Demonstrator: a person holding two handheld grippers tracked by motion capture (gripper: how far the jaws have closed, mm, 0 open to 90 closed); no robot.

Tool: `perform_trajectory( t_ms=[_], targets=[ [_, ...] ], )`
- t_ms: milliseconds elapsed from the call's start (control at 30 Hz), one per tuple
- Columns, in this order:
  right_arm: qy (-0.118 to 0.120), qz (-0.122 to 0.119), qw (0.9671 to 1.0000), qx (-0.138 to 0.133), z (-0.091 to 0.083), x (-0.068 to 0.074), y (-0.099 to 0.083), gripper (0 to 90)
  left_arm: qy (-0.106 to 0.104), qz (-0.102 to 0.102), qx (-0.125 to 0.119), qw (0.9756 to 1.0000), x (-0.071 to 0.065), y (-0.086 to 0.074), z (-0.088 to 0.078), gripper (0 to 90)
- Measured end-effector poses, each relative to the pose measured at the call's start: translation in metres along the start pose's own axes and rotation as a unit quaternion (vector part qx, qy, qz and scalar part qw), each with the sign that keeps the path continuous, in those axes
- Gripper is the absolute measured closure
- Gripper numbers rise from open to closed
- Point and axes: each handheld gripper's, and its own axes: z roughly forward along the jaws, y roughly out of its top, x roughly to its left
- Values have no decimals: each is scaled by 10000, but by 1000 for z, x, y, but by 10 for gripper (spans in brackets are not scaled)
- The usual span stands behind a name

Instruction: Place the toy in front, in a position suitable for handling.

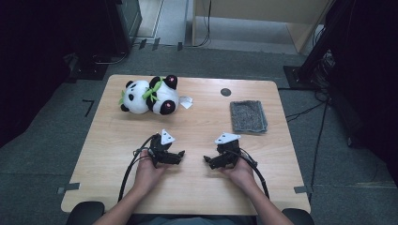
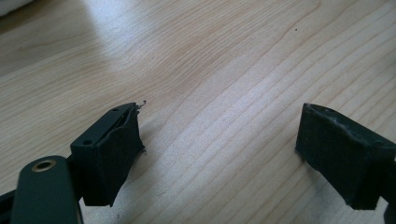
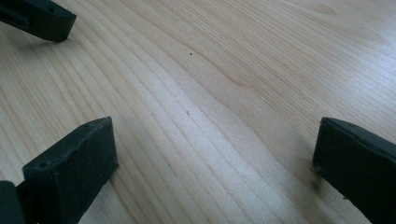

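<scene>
Two hand-held grippers (image 1: 182, 154) (image 1: 206, 160) — both agape — on table (image 1: 197, 126).

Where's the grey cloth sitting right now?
In the high view, the grey fuzzy rectangular cloth lies flat on the far right of the light wooden table, just below a small dark round disc and beyond the right gripper.

A light wooden rectangular table (image 1: 197, 187) with rounded corners carries everything. Beyond the left gripper (image 1: 180, 153), toward the far edge, lies a black-and-white plush panda (image 1: 150, 96) with a green ribbon, a small white tag (image 1: 186, 102) just beside it. Beyond the right gripper (image 1: 206, 160), off to its right, lies a grey fuzzy rectangular cloth (image 1: 248, 116); a small dark round disc (image 1: 225, 92) sits near the far edge.
</scene>
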Motion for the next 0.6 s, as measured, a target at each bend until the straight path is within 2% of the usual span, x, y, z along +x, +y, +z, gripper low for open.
perform_trajectory(
  t_ms=[267,333,367,467,600],
  targets=[
    [0,2,10000,1,0,0,0,0,-1,-4,-20,10000,0,0,0,161],
    [-1,4,10000,2,0,0,0,0,-41,21,-68,10000,0,0,-1,182],
    [-4,9,10000,4,0,0,0,0,-80,58,-115,9999,-1,-1,-2,276],
    [-3,14,10000,7,0,0,0,0,-84,54,-119,9999,-1,0,-2,282],
    [-7,2,10000,14,0,0,0,0,-202,57,-85,9997,2,0,-3,296]
  ],
)
